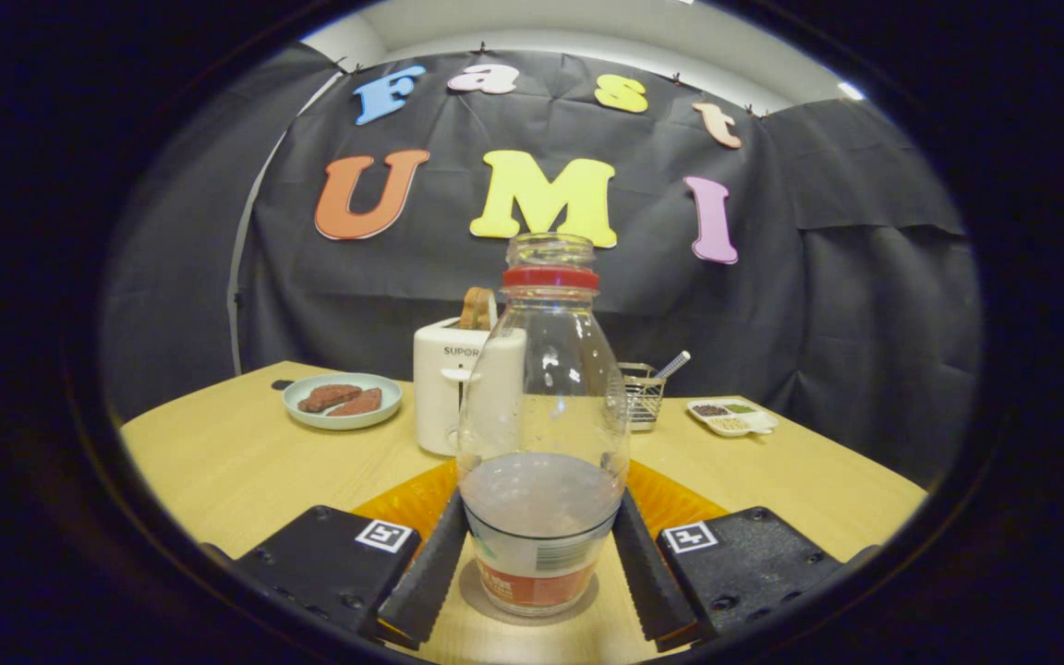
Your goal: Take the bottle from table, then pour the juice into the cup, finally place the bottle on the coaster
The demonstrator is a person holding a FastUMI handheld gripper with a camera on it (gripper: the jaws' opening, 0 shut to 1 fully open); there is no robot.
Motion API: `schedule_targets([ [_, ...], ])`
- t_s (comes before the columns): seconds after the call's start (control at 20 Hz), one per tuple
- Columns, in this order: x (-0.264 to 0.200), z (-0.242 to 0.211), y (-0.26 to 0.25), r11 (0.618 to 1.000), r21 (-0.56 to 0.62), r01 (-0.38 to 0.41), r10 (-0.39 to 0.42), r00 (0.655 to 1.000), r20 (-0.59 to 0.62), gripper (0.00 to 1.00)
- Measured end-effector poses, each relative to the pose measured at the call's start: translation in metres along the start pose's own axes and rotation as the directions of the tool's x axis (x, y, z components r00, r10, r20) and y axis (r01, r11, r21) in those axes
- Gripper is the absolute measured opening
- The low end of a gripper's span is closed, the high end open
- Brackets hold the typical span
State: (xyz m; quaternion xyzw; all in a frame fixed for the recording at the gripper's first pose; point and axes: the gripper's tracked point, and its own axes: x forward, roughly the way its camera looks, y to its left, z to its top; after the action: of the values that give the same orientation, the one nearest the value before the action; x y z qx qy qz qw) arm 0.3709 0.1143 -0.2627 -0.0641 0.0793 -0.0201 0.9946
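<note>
Hand-held gripper (539, 554) clamped on upright clear bottle (541, 434), white toaster (444, 383) beyond marked SUPOR

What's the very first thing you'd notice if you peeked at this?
The clear bottle with a red ring at its neck stands upright between the fingers of the claw, both pressing its lower sides, some pale liquid at its bottom. Under and behind it lies an orange coaster. Beyond, a white toaster with bread sticking out stands beside a plate.
</note>
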Motion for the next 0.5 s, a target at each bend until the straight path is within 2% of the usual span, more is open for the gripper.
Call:
schedule_targets([
  [0.2,-0.001,0.005,-0.005,1.000,0.011,0.003,-0.003,1.000,0.022,0.85],
  [0.45,-0.016,0.028,0.002,0.999,0.012,-0.032,0.032,0.998,0.046,1.00],
  [0.5,-0.022,0.034,0.006,0.999,0.008,-0.042,0.041,0.998,0.050,1.00],
])
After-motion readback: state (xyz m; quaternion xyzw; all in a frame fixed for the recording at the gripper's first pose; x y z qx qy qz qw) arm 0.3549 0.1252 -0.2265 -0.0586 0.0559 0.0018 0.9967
